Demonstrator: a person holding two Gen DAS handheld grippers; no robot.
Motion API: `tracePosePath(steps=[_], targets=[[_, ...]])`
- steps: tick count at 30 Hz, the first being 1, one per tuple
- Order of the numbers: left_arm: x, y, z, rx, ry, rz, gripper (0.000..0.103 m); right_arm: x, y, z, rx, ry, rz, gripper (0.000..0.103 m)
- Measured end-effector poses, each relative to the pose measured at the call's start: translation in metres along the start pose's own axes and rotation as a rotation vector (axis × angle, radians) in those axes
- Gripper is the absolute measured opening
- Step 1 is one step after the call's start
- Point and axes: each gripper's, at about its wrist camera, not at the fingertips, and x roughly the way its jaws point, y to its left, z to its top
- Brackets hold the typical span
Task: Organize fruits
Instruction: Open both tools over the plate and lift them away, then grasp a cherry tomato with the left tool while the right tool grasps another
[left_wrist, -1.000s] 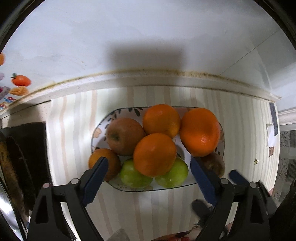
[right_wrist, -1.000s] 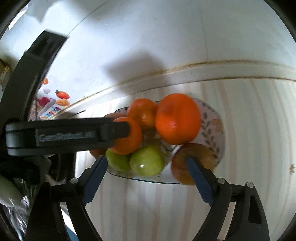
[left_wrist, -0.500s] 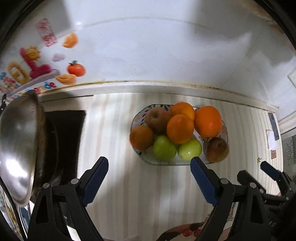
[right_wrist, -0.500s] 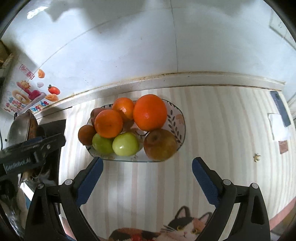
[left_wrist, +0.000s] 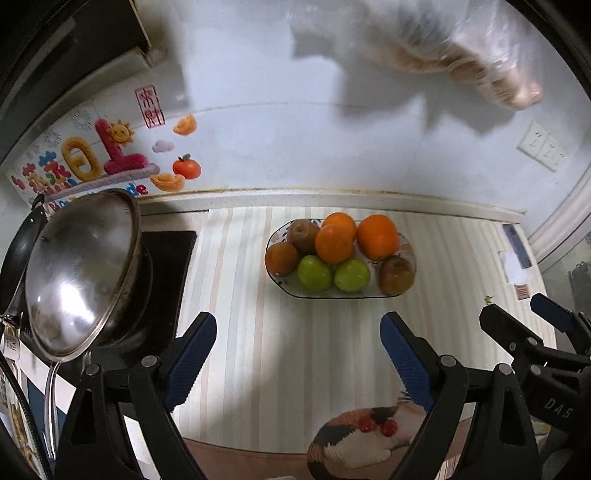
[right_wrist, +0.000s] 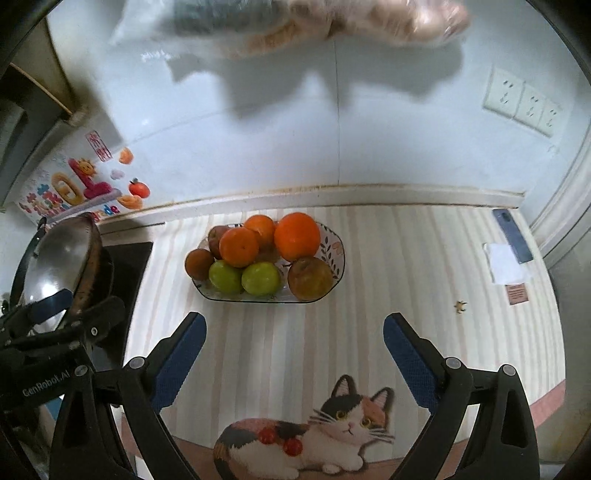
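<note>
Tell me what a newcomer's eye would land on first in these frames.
The plate piled with oranges, green apples and brownish fruit, mid-counter near the wall. Then the steel lid at the left over the stove, and the cat picture on the mat's near edge, between the open right gripper.

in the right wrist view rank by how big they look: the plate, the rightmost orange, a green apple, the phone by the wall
1. plate
2. rightmost orange
3. green apple and phone: look alike, and fisheye edge stretch makes it unsure

free: striped mat (right_wrist: 406, 266) right of fruit plate (right_wrist: 338, 258); blocked: pot lid (left_wrist: 81, 273) left
</note>
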Motion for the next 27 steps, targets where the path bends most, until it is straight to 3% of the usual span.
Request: tracePosePath(steps=[8,17,22,24,27], targets=[[-0.049,-0.006,-0.016,0.026,-0.077,0.001,0.091,-0.065,-0.002,-0.02,0.02,-0.075,0.027,0.099],[-0.081,-0.013,-0.031,0.029,-0.123,-0.021,0.091,-0.109,0.001,-0.032,0.024,-0.132,0.055,0.099],[-0.07,-0.018,-0.037,0.015,-0.086,-0.032,0.091,-0.105,-0.009,-0.037,0.056,-0.113,0.072,0.099],[-0.058,-0.022,-0.04,0.023,-0.052,-0.027,0.098,-0.093,-0.018,-0.041,0.078,-0.076,0.072,0.099],[-0.03,-0.032,-0.049,0.048,0.011,-0.015,0.099,-0.063,-0.036,-0.052,0.111,0.009,0.077,0.099]])
